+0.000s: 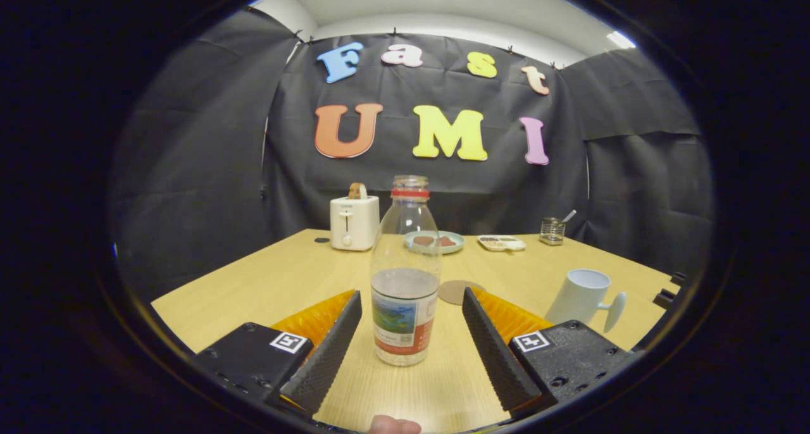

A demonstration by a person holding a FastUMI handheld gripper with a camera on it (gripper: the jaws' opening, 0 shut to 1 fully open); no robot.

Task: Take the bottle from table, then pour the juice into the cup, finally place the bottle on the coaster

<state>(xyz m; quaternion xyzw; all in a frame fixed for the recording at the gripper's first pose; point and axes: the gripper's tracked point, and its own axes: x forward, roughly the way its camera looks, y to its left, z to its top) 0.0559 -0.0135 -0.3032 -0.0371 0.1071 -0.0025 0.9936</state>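
A clear plastic bottle (405, 276) with a red neck ring, no cap and a coloured label stands upright on the wooden table (285, 276), roughly half full of liquid. It sits between the tips of my gripper (411, 304), whose fingers stand wide open on either side without touching it. A round cork coaster (457, 291) lies flat just behind the bottle, by the right finger. A white cup (582, 298) with its handle to the right stands beyond the right finger.
At the back of the table stand a white toaster (354, 222) with a slice in it, a green plate (435, 241) of food, a small white tray (501, 242) and a glass jar (552, 230) with a spoon. A fingertip (394, 425) shows below the fingers.
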